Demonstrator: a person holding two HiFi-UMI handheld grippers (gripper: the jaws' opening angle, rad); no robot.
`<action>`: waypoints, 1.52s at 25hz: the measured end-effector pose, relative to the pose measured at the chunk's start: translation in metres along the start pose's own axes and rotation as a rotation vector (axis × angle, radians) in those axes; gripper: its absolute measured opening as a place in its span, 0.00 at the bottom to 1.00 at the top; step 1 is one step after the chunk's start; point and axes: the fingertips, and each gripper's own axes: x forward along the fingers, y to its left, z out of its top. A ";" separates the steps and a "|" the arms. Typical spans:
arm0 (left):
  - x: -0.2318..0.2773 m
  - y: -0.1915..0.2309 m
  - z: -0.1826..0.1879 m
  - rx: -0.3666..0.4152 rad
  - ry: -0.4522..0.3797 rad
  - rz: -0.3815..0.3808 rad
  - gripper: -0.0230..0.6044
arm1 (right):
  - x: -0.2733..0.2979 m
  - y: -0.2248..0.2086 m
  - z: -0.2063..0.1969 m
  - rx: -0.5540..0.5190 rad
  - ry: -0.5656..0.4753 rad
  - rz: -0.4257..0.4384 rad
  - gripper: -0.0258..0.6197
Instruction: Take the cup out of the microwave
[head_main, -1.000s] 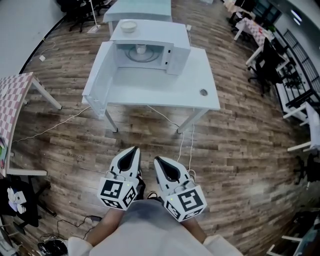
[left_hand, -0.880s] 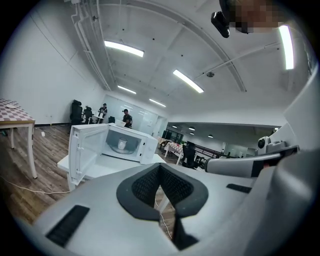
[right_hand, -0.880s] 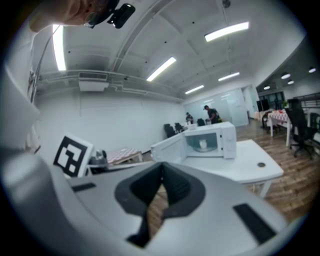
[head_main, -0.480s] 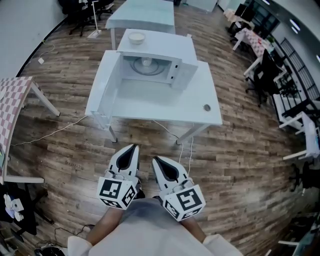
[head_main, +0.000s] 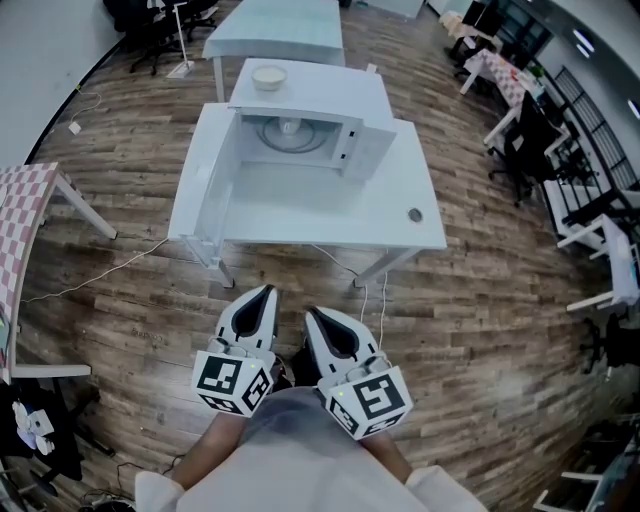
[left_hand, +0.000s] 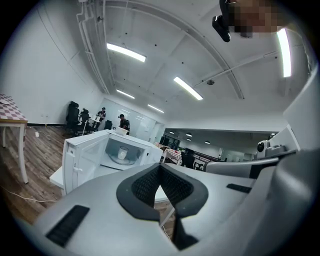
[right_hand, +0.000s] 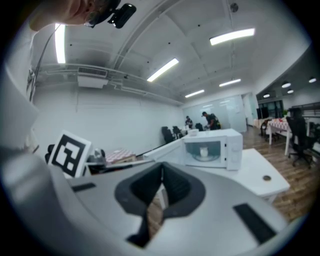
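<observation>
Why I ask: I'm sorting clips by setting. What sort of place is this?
Probably an open-plan office or lab: office chairs beside rows of desks at the right, long ceiling strip lights, and a microwave on a white table standing on wood-plank flooring.

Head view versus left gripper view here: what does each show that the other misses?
Head view only: the two marker cubes and the table's round hole. Left gripper view only: ceiling lights and people at the back of the room. Both: the open microwave with the cup inside.
</observation>
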 end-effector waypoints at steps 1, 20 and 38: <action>0.003 0.000 -0.002 -0.003 0.007 -0.008 0.06 | 0.003 -0.001 0.000 0.001 -0.001 -0.001 0.08; 0.108 0.020 -0.010 -0.043 0.093 -0.045 0.06 | 0.076 -0.084 0.011 0.055 0.050 0.036 0.08; 0.226 0.034 0.018 0.041 0.037 0.040 0.06 | 0.143 -0.178 0.045 0.036 0.008 0.154 0.08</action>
